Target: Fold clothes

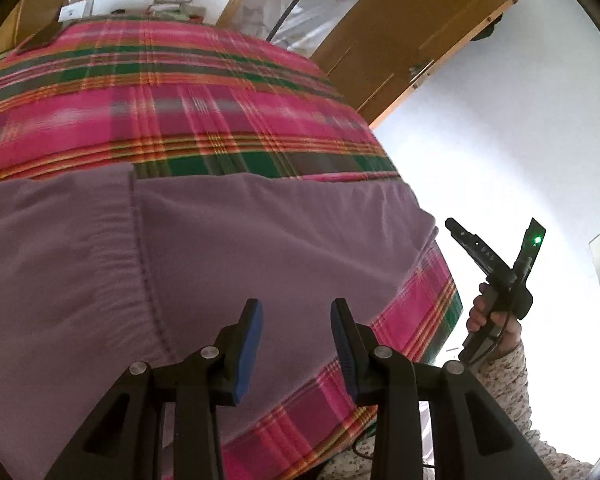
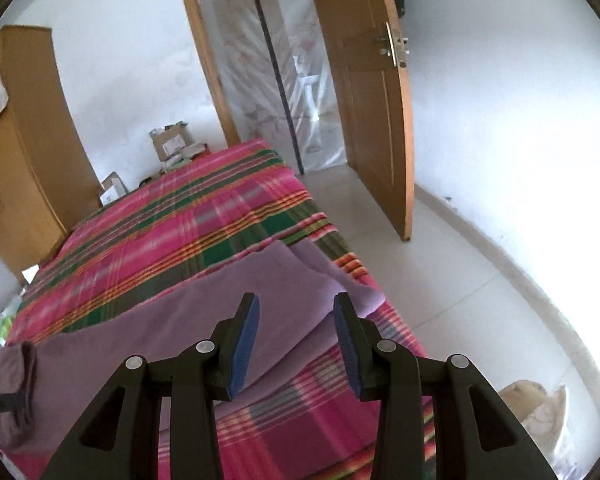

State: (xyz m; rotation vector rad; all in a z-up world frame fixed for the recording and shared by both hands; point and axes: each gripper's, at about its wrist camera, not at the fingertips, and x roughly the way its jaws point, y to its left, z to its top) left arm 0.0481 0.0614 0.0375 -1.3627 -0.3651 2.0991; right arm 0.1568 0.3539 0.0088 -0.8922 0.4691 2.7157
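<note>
Hovering both fingers spread and empty over the purple trousers (image 2: 236, 320) on the plaid bed (image 2: 172, 232); folding barely started.

We see a plain mauve-purple garment (image 1: 228, 248), a bedcover (image 1: 180, 112) in pink plaid with green bands and orange-yellow lines, black grippers with blue pads (image 1: 249, 354), a speckled floral sleeve (image 1: 508, 376), a tan wooden door (image 2: 376, 120), white walls (image 2: 500, 100).
</note>
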